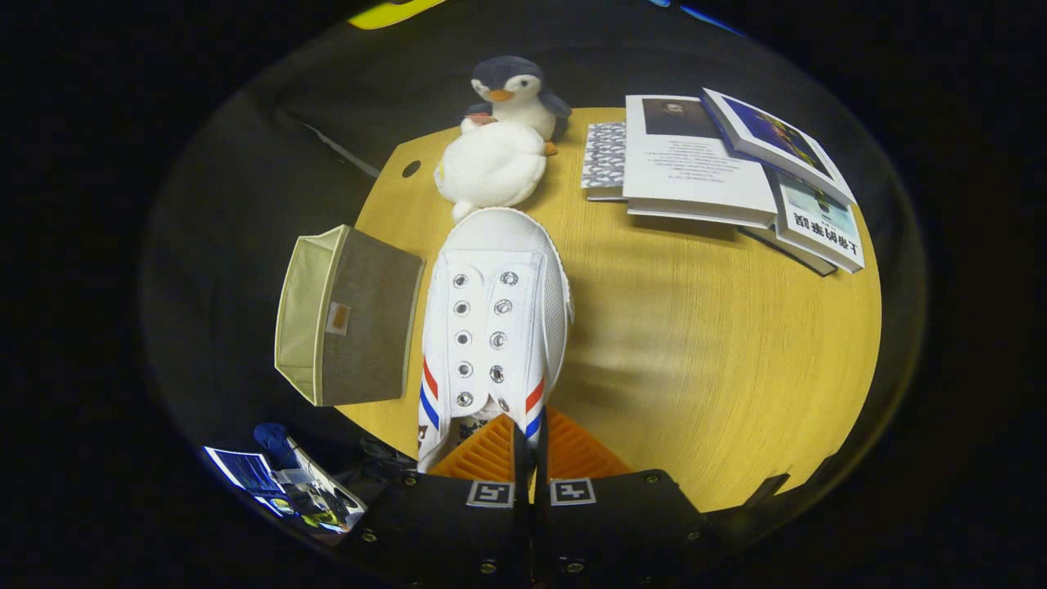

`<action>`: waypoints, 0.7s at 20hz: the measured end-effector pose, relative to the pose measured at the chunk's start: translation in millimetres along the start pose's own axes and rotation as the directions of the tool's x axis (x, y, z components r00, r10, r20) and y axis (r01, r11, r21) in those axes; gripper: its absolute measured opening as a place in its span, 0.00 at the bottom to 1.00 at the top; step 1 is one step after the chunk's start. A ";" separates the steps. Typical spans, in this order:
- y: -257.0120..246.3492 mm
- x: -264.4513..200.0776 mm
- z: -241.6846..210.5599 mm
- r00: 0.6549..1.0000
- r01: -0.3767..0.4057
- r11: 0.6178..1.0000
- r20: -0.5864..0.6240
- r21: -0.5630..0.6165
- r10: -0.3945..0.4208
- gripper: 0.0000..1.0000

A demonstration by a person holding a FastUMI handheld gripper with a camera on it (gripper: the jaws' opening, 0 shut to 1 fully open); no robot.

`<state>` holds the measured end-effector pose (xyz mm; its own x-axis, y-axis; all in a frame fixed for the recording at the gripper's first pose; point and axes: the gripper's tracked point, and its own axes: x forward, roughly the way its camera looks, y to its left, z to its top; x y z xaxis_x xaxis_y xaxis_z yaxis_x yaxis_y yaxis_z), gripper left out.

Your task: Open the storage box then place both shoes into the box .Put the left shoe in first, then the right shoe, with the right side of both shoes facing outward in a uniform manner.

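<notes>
A white sneaker (495, 327) with red and blue stripes hangs above the wooden table (695, 343), toe pointing away from me. My gripper (530, 442) is shut on the right edge of the shoe's opening near the heel, both fingers pressed close together on the fabric. To the left of the shoe stands the fabric storage box (348, 315), beige inside and grey-brown outside, at the table's left edge. Its open side is turned to the left, away from the shoe.
A white plush toy (491, 168) and a penguin plush (515, 92) lie beyond the shoe's toe. A stack of books and booklets (720, 168) covers the far right of the table. Bare wood spreads to the right of the shoe.
</notes>
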<state>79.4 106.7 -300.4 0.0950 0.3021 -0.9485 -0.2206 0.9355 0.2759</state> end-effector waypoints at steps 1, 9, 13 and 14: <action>9.7 1.1 1.7 1.000 -0.008 1.000 -0.004 -0.015 0.008 0.02; 95.1 9.4 25.8 0.997 -0.079 0.986 -0.023 -0.145 0.076 0.02; 131.7 12.8 38.0 0.995 -0.101 0.974 -0.037 -0.202 0.095 0.02; 140.2 13.3 40.5 0.995 -0.102 0.971 -0.041 -0.217 0.096 0.02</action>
<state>89.0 249.3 -268.1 0.0340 0.3824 -0.9234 -0.4348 0.8375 0.3308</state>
